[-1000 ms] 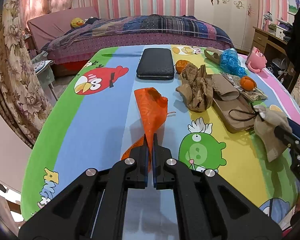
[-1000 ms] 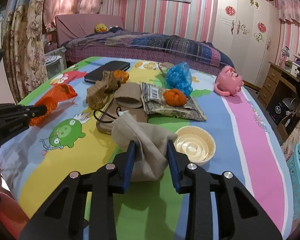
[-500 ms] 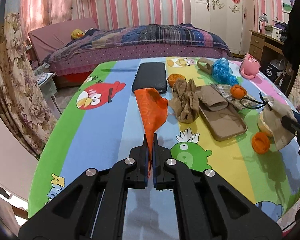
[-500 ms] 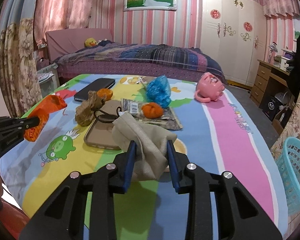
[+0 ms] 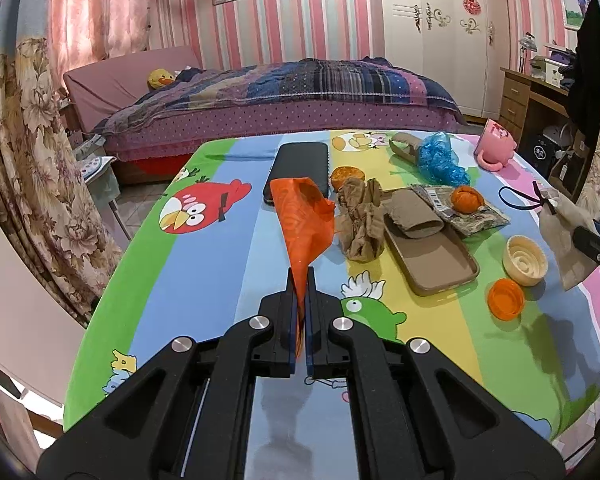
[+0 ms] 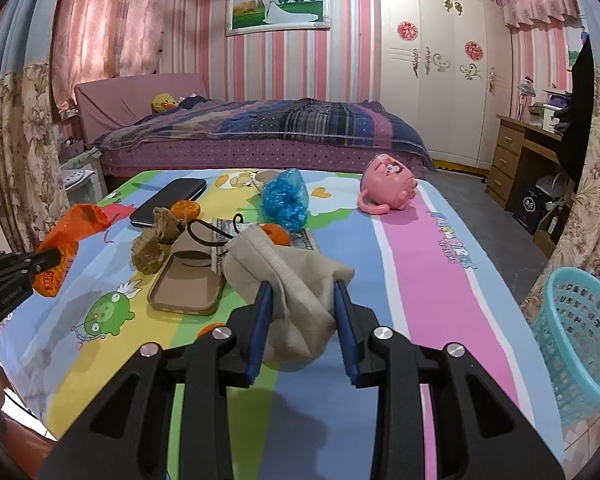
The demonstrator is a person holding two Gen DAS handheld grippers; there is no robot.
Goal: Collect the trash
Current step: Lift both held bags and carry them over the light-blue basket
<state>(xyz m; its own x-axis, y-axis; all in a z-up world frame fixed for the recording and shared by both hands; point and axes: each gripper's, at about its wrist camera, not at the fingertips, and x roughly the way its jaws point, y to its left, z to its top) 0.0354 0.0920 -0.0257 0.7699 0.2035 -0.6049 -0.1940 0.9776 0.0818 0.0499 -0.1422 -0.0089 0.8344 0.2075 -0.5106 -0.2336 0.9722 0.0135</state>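
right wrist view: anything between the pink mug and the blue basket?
Nothing. Right wrist view shows only bare pink-striped tablecloth from the tipped pink mug to the table edge; the blue basket sits beyond it.

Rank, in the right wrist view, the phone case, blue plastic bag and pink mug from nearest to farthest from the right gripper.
1. Phone case, just left of the right gripper.
2. Blue plastic bag, mid-table, ahead.
3. Pink mug, tipped over, far right, slightly beyond the bag.

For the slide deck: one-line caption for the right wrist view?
Right gripper holds a beige cloth pouch above the cartoon tablecloth, teal basket at right.
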